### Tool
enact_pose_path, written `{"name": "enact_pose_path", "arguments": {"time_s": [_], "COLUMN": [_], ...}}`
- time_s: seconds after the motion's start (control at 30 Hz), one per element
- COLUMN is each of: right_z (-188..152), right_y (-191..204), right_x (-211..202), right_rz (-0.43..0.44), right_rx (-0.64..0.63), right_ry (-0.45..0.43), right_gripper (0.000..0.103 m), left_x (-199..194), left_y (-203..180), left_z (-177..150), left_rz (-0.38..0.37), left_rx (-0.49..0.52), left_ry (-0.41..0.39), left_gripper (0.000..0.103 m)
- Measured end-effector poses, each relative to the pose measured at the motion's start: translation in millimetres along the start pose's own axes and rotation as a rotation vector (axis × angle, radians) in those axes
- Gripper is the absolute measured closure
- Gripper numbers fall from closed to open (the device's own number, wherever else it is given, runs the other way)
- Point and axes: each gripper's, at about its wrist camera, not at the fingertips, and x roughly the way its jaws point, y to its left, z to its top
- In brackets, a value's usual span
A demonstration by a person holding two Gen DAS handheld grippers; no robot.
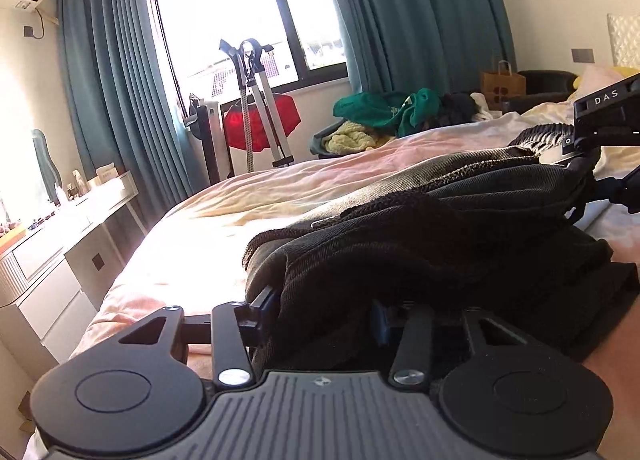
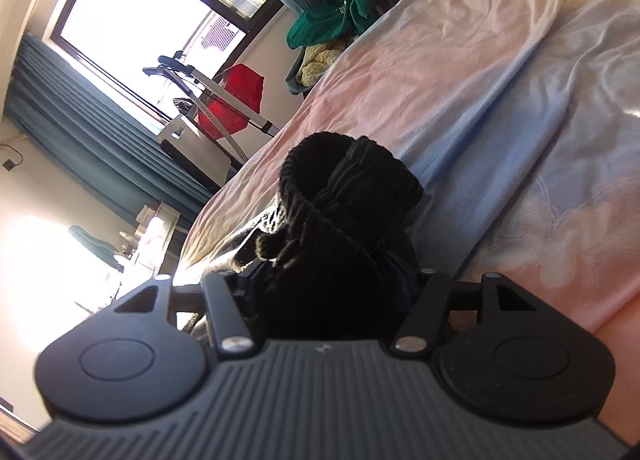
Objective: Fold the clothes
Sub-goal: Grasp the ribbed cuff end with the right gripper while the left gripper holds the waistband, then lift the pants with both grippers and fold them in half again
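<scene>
The dark garment [image 1: 460, 228] lay bunched on the bed [image 1: 248, 196], over a pale pink and cream sheet, and both grippers were clamped on it. In the left wrist view the left gripper [image 1: 320, 316] had its jaws drawn in around a thick fold of the black cloth, which spilled over and hid the fingertips. The right gripper [image 1: 600, 120] showed at the far right edge of that view, gripping the ribbed waistband end; white letters on its body read "DAS". In the right wrist view the right gripper [image 2: 332, 280] held a gathered wad of the same garment [image 2: 348, 196], its ribbed elastic hem curling upward above the jaws.

Beyond the bed sat a heap of green clothing [image 1: 384, 108] and a yellow knit [image 1: 352, 136]. A brown paper bag [image 1: 503, 84] carried a dark printed mark too small to read. A red item [image 1: 260, 124] hung by the window [image 1: 240, 12] between teal curtains [image 1: 416, 12]
</scene>
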Motion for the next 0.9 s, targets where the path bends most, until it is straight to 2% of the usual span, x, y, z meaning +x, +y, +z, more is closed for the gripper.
{"name": "enact_pose_path", "arguments": {"time_s": [0.07,0.1,0.13,0.3,0.37,0.5,0.57,0.6,0.67,0.7,0.73,0.8,0.9], "right_z": [0,-1,-2,-1,0,0,-3,-6,-9,-10,-11,-12,-17], "right_y": [3,3,4,11,13,-6,-16,-21,-27,-28,-29,-30,-33], "right_x": [-4,-7,-12,-48,-60,-49,-35,-29,-23,-23,-23,-22,-9], "right_rz": [-0.003,-0.003,0.011,0.098,0.079,-0.032,-0.092,-0.107,-0.110,-0.117,-0.127,-0.129,-0.073], "right_rx": [-0.016,-0.018,-0.014,-0.032,-0.055,-0.012,0.007,0.019,0.046,0.058,0.069,0.086,0.070], "right_ry": [-0.013,-0.021,-0.048,-0.184,-0.203,-0.105,-0.036,0.000,0.029,0.036,0.042,0.058,0.094], "right_gripper": [0.060,0.063,0.067,0.070,0.070,0.067,0.056,0.052,0.037,0.032,0.020,0.016,0.017], "left_x": [-12,-19,-25,-56,-68,-57,-49,-46,-47,-48,-50,-53,-57], "left_y": [2,4,5,11,13,-4,-6,-5,3,9,16,30,54], "left_z": [0,0,0,1,0,-9,-13,-14,-16,-15,-14,-12,-12], "left_rz": [-0.021,-0.032,-0.042,-0.096,-0.115,-0.106,-0.094,-0.090,-0.112,-0.131,-0.149,-0.187,-0.247], "left_rx": [0.002,0.002,0.003,0.007,0.011,0.058,0.057,0.047,-0.011,-0.052,-0.093,-0.176,-0.332], "left_ry": [-0.022,-0.033,-0.044,-0.098,-0.117,-0.064,-0.035,-0.023,-0.005,-0.001,0.003,0.011,-0.003], "left_gripper": [0.074,0.081,0.083,0.087,0.087,0.085,0.082,0.079,0.071,0.060,0.047,0.035,0.015]}}
